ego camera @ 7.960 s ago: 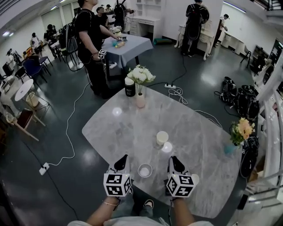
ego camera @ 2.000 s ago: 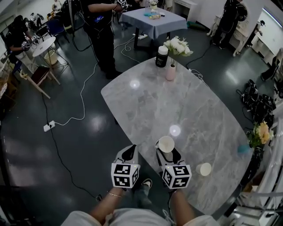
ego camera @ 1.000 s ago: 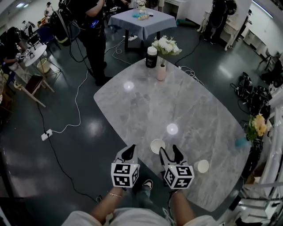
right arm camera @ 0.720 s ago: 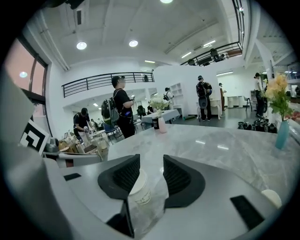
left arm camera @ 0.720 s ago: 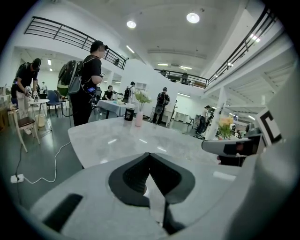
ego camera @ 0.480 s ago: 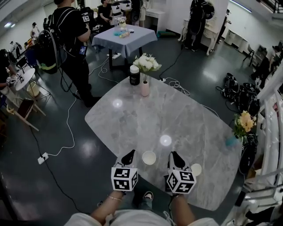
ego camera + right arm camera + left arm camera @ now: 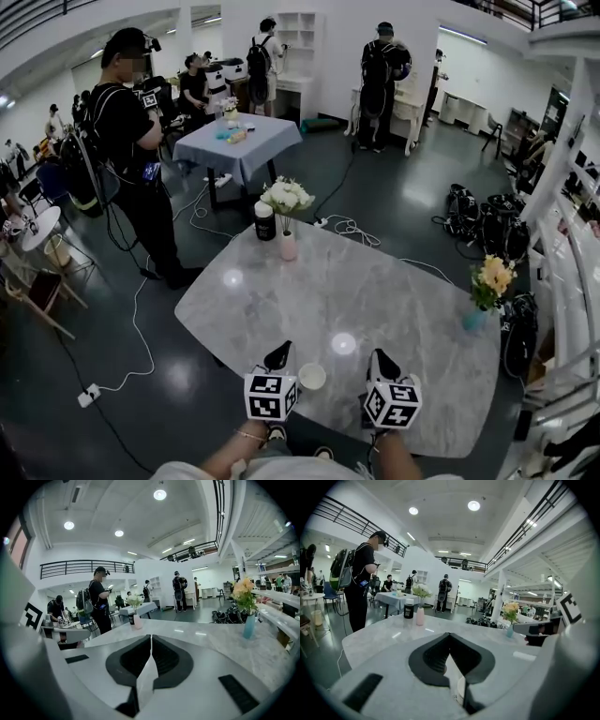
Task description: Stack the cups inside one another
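Observation:
One pale cup stands upright on the marble table near its front edge, between my two grippers and touching neither. My left gripper is just left of it with its jaws meeting at the tips, holding nothing; a bit of the cup's white rim shows through the gap lower down. My right gripper is to the cup's right. Its jaws have just been closing and now touch, with nothing between them. The second cup is hidden in every view.
At the table's far end stand a pink vase of white flowers and a black jar. A blue vase with orange flowers is at the right edge. A person in black, a cloth-covered table, cables and bags lie beyond.
Both grippers rose and drew back toward the table's front edge. The right jaws went from wide open beside the cup to shut. The second cup at the right no longer shows.

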`<move>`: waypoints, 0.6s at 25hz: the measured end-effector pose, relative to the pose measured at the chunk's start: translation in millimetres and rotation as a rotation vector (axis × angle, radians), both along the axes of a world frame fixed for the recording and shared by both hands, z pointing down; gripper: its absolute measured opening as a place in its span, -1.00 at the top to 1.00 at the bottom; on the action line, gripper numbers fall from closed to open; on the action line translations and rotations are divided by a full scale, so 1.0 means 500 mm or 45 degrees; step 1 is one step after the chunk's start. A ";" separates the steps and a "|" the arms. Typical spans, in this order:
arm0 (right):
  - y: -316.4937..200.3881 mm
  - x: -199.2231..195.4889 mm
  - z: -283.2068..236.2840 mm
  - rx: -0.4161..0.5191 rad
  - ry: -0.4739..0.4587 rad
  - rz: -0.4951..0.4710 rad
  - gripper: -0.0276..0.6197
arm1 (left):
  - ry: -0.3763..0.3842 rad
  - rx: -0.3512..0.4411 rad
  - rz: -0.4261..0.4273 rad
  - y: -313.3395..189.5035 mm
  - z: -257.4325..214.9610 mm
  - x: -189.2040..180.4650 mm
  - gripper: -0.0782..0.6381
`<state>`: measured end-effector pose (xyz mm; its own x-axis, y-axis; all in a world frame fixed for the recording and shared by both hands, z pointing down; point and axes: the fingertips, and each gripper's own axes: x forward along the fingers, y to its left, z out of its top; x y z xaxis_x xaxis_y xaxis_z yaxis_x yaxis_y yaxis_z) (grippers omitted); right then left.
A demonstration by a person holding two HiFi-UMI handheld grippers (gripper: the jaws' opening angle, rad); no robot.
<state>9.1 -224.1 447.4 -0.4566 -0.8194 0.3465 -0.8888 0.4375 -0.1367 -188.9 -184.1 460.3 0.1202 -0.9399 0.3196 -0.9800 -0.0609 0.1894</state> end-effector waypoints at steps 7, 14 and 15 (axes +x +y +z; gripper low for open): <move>-0.011 0.010 -0.008 0.008 0.008 0.043 0.87 | -0.008 0.007 0.051 -0.022 -0.003 0.010 0.79; -0.012 0.011 -0.003 0.003 -0.009 0.064 0.87 | -0.042 0.016 0.083 -0.029 -0.003 0.018 0.79; -0.012 0.012 -0.002 0.001 -0.011 0.066 0.87 | -0.032 0.013 0.080 -0.030 -0.004 0.018 0.79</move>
